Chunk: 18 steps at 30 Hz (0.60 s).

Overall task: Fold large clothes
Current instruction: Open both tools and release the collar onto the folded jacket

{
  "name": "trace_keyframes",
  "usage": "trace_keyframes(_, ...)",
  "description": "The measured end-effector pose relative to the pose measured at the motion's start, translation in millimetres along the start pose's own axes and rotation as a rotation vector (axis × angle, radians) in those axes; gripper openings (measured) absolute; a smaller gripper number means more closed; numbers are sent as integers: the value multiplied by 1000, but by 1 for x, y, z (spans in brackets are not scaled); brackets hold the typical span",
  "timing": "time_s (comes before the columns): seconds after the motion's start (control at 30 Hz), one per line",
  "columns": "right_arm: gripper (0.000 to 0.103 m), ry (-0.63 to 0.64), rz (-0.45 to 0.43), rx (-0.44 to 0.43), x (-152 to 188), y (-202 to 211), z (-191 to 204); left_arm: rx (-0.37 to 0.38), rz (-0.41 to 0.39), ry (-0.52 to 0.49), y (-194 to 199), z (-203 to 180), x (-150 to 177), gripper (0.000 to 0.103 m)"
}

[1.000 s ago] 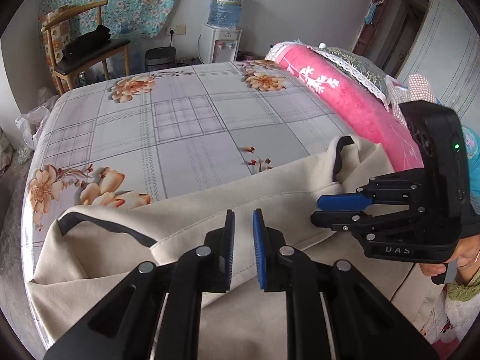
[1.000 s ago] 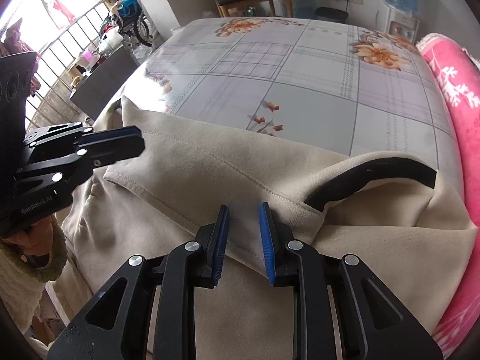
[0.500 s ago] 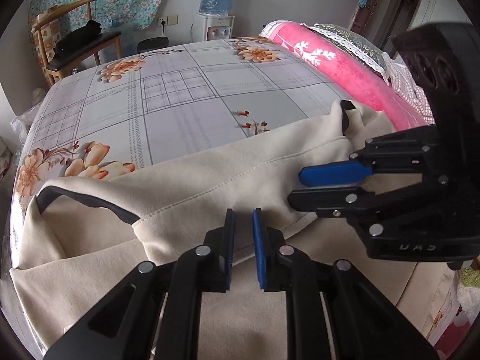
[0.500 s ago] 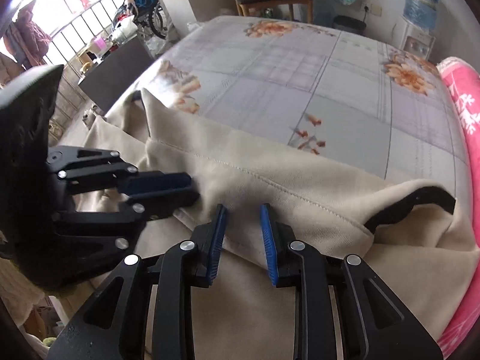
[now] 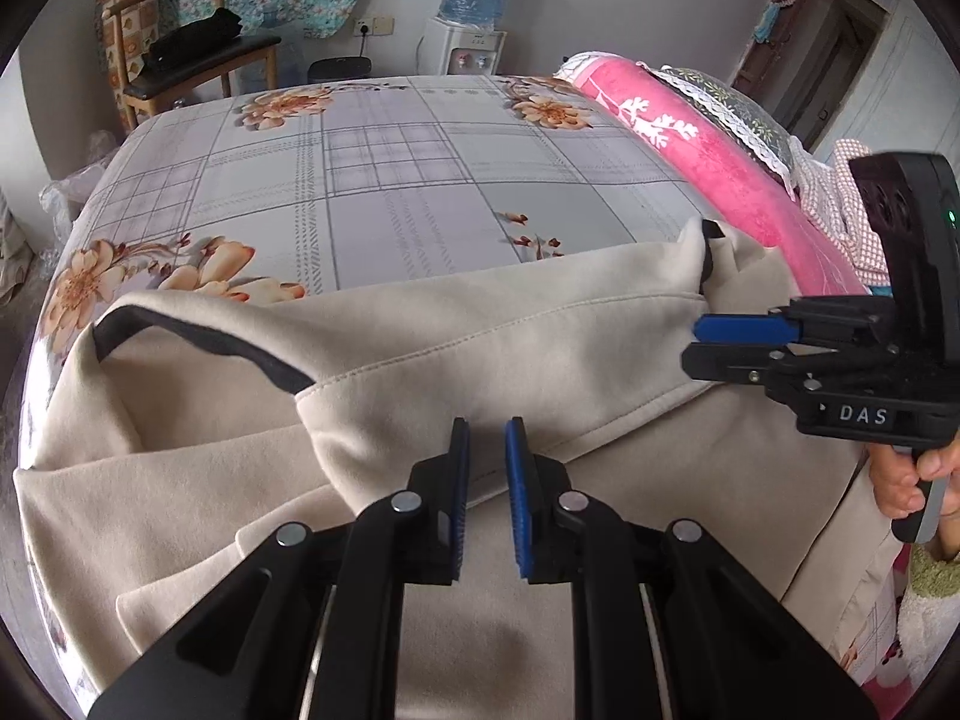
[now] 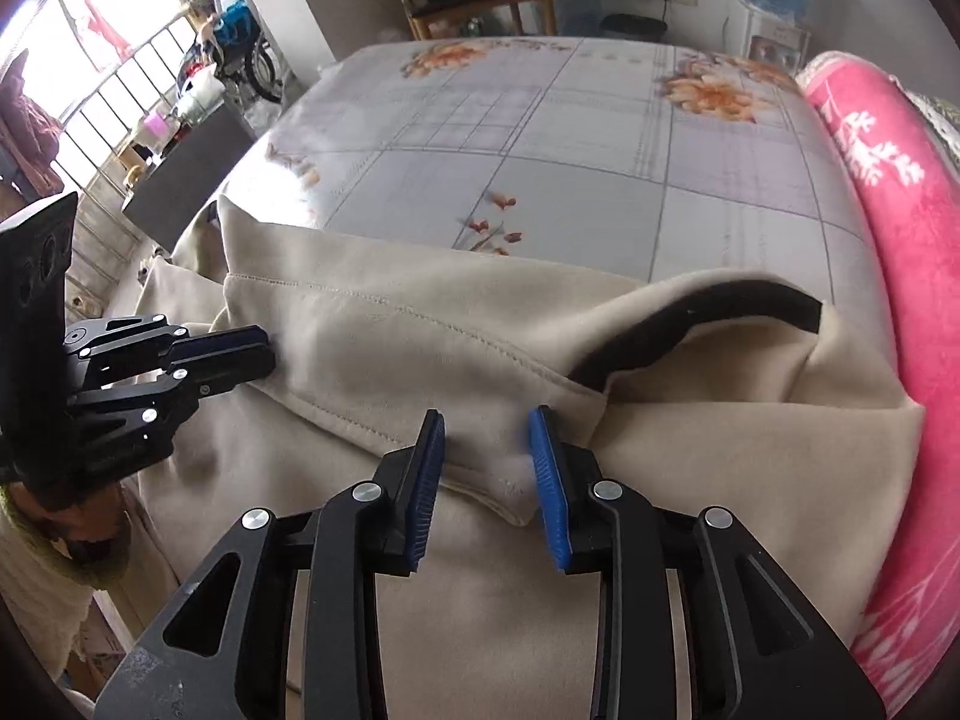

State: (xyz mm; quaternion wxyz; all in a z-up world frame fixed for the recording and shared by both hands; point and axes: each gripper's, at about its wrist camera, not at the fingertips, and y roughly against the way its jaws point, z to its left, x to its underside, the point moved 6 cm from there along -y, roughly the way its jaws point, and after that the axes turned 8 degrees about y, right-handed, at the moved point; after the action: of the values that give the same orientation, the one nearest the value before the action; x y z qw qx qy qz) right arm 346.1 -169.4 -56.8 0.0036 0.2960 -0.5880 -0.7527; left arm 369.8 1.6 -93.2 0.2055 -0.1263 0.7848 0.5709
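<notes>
Garment [image 5: 492, 348], a beige one with black trim, lies across the near end of the bed [image 5: 384, 192], one fold made. My left tongs [image 5: 485, 480] and right tongs [image 6: 487, 468] both stand spread over its hem, gripping nothing. Next I'd judge: re-pinch the edge.

two black linkage grippers w/ blue ribbed pads [image 5: 517, 498] & silver rivets; right gripper [image 5: 699, 339] marked "das", green led; bare-skinned hand [image 5: 906, 480], fuzzy green cuff [image 5: 933, 573].
</notes>
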Motion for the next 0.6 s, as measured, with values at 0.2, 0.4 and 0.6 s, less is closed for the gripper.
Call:
trace_keyframes(0.2, 35, -99, -22, 37, 39, 48, -6, -18, -59, 127, 62, 24, 16, 13)
trace_keyframes(0.4, 68, -73, -103, -7, 87, 99, 35, -12, -168, 245, 142, 54, 73, 21)
trace_keyframes(0.6, 78, -43, -117, -69, 139, 99, 90, -75, -216, 374, 179, 90, 160, 29)
